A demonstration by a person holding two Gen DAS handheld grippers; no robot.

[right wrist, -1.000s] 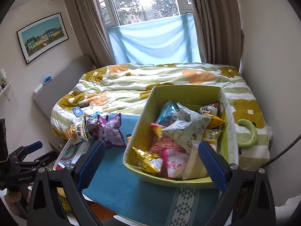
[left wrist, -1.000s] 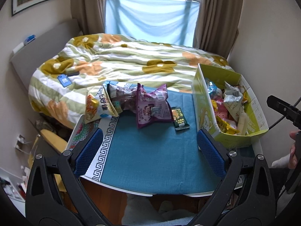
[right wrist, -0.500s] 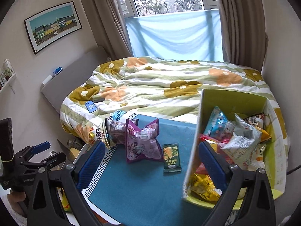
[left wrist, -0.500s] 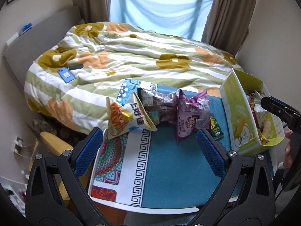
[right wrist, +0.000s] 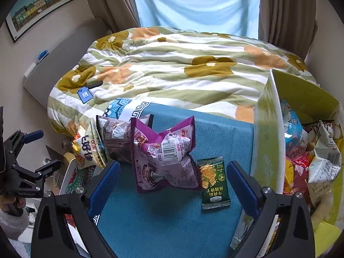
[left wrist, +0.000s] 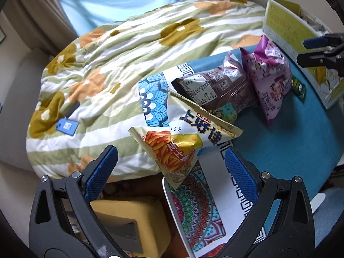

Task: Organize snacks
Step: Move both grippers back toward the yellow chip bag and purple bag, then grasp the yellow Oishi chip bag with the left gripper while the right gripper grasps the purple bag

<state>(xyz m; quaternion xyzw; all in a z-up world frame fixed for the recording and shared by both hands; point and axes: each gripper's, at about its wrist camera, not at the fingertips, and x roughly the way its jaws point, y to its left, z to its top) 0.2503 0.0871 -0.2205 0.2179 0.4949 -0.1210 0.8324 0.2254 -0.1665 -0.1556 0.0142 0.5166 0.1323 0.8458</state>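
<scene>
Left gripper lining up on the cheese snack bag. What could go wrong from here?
1. The cheese snack bag overhangs the table edge; a nudge from the open left gripper might tip it off.
2. The brown bag leans on it and may slump when it lifts.

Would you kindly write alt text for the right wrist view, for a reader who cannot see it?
The open right hand-held gripper hovers over a purple snack bag and a small green cracker packet on a blue mat. A yellow-green box of snacks stands at right, a floral bed behind.
</scene>
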